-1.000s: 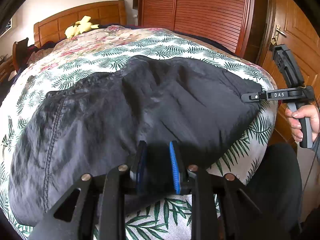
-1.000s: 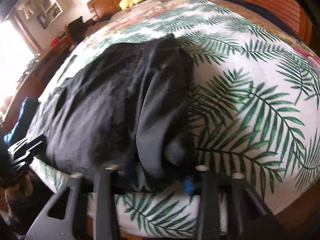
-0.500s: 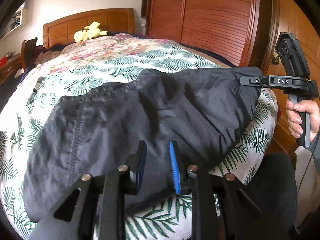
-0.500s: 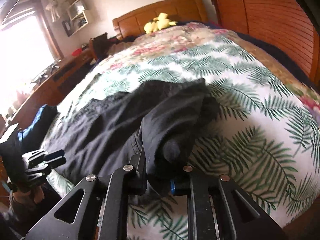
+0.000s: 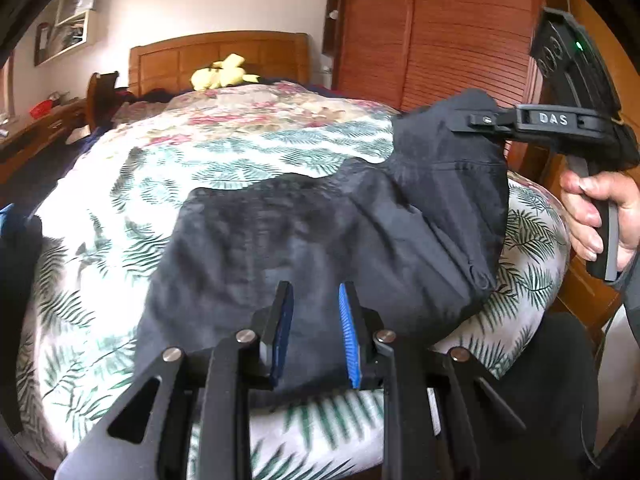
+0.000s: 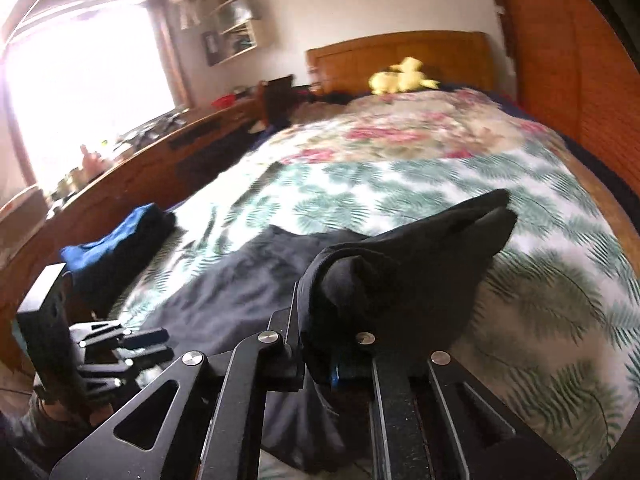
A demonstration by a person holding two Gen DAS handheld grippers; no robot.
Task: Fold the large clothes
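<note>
A dark garment point(image 5: 320, 240) is spread over the near end of a bed point(image 5: 248, 152) covered with a leaf-print quilt. One corner of the garment is raised off the quilt at the right, where it is clamped between the closed jaws of the right gripper point(image 5: 476, 122); in the right wrist view the cloth is bunched over those jaws and hangs below them, with the rest trailing down to the bed. The gripper is held by its handle in a hand point(image 5: 600, 216) at the right edge. The left gripper point(image 5: 316, 312) is seen low over the near edge of the garment, its jaws a little apart; dark cloth lies between and beneath the blue pads point(image 5: 347, 336), but whether it is pinched cannot be told from either view. In the right wrist view the left gripper point(image 6: 148, 344) is seen at the lower left, beside the bed's near corner. A yellow toy point(image 5: 222, 76) lies by the headboard point(image 5: 220, 56), and a blue cloth point(image 6: 116, 240) lies on the left side of the bed.
</note>
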